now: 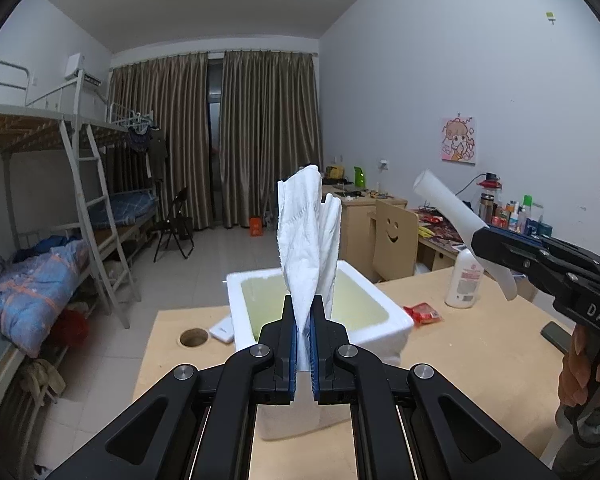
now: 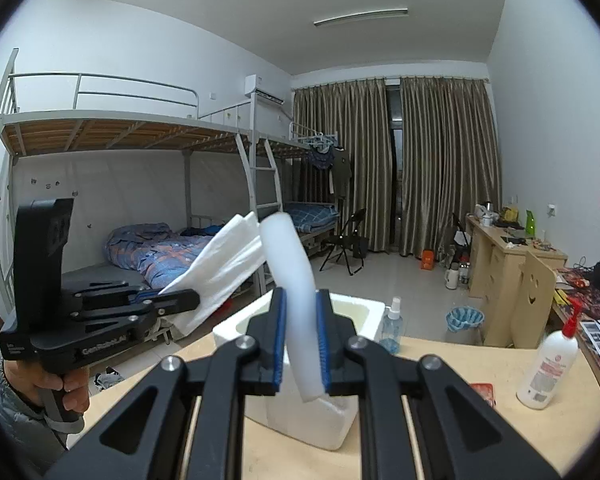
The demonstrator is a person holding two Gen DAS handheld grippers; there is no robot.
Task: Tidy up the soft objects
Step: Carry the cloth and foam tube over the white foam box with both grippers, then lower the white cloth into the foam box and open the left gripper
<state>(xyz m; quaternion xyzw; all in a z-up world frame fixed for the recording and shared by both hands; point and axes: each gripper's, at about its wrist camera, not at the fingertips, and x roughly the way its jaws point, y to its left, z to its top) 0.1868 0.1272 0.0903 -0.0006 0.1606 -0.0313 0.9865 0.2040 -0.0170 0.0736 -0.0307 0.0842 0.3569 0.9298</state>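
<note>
The lower end of the white cloth [image 1: 308, 236] is lost between the blue pads of the left tool [image 1: 304, 332], so how much of it is pinched cannot be seen. The black linkages of both tools cover the near part of the desk [image 1: 480, 344] and the front wall of the white foam box [image 1: 396, 320]. In the left wrist view the person's right hand [image 1: 584, 372] is cut off at the picture's edge; in the right wrist view the left hand [image 2: 66, 388] shows only below its handle.

The cloth is thin, creased and quilted-looking, folded into a tall narrow bundle that stands up from the closed left tool, above the box. The right tool [image 2: 302, 344] is closed nearly all the way on a white foam strip [image 2: 296, 292], a smooth, matte, slightly curved band with a rounded top end that rises out of the jaws and leans left. Both soft things are held in the air over the desk, the strip to the right of the cloth.

The box is thick-walled with a yellowish inside and sits on the pale wooden desk. Near it lie a small red packet [image 1: 424, 314] and a white pump bottle [image 1: 466, 278]; a clear spray bottle [image 2: 392, 326] stands behind the box.
</note>
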